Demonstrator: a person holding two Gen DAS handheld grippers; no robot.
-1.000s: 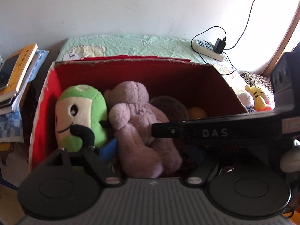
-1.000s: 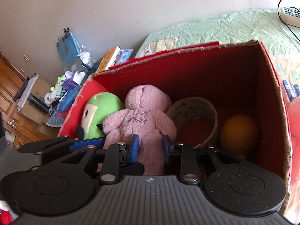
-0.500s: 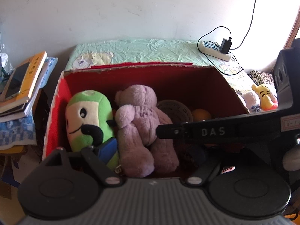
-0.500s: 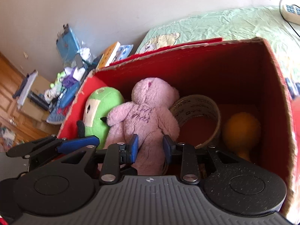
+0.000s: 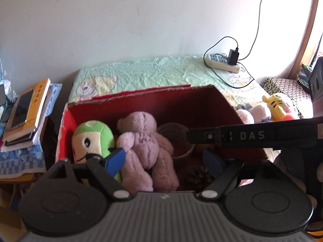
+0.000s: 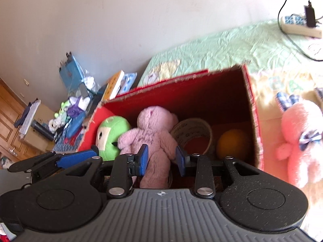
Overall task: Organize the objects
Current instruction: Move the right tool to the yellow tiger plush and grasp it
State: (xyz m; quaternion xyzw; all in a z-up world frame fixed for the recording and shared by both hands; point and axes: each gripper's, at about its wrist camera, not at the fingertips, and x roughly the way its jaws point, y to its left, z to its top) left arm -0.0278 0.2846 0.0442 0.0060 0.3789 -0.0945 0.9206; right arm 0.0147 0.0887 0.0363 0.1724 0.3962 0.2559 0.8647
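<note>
A red-lined cardboard box [image 5: 141, 98] [image 6: 252, 104] holds a green plush [image 5: 90, 137] [image 6: 111, 133], a mauve teddy bear [image 5: 145, 151] [image 6: 153, 137], a tape roll [image 5: 177, 141] [image 6: 193, 135], an orange ball [image 6: 232, 143] and a pine cone [image 5: 197, 176]. My left gripper [image 5: 164, 159] is open and empty above the box's near edge. My right gripper [image 6: 161, 159] is open and empty, its pads either side of the bear's legs without touching. Its black body crosses the left wrist view [image 5: 252, 136].
A pink plush rabbit [image 6: 300, 137] lies right of the box, with a yellow tiger plush [image 5: 279, 106] beyond. A power strip [image 5: 222, 62] with cable lies on the green bedsheet [image 5: 151, 72]. Books [image 5: 28, 109] are stacked left of the box. Clutter [image 6: 68, 109] fills the far left.
Both grippers have pulled back and up from the box, so the box looks smaller and lower. The pink rabbit has come into the right wrist view. Jaws remain open.
</note>
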